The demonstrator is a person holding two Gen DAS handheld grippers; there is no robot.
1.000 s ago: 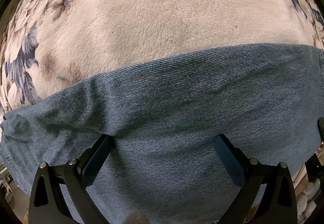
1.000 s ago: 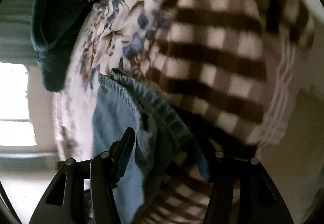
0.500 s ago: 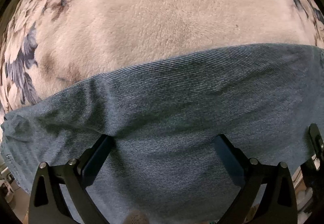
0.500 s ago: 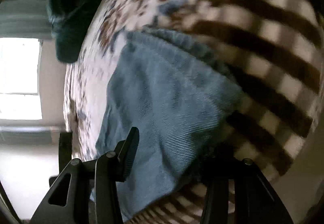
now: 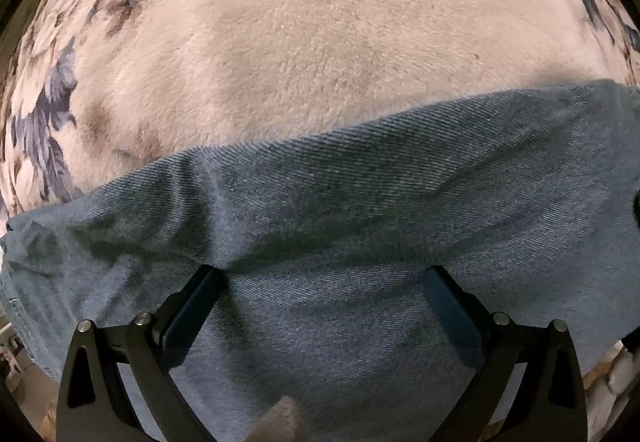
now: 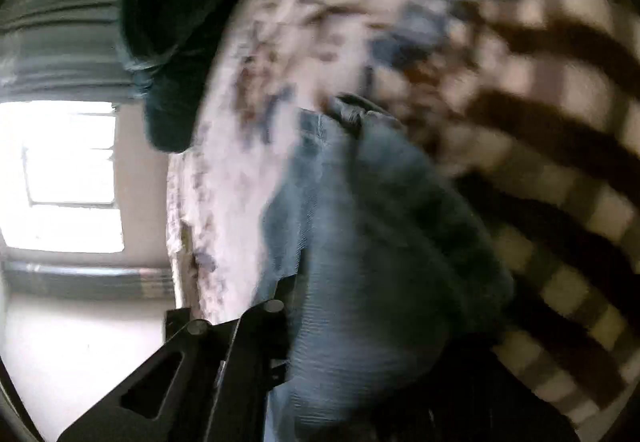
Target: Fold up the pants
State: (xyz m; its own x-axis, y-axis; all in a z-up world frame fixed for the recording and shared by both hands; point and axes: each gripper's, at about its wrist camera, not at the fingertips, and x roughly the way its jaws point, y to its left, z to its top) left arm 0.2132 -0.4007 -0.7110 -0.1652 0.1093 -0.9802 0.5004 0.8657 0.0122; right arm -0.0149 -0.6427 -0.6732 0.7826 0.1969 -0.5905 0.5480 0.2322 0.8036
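A floral fleece blanket (image 5: 320,42) fills the upper part of the left wrist view, cream in the middle with blue and brown leaves toward its edges. In the blurred right wrist view the same blanket (image 6: 240,162) runs beside a brown-and-cream checked cover (image 6: 560,162), with a dark bundle of cloth (image 6: 168,42) at its far end and a bright window (image 6: 68,178) off to the side.

The pants (image 5: 360,222), blue denim, lie on the blanket across the lower half of the left view, their long edge running from side to side. In the right view the pants (image 6: 380,262) bulge up in a lifted fold, the gathered waistband at the far end.

The left tongs (image 5: 324,282) stand wide, both fingers (image 5: 192,306) pressed down on the denim. The right tongs (image 6: 360,342) have denim draped between them; one finger (image 6: 248,354) shows, the other is hidden, so I cannot tell their spread.
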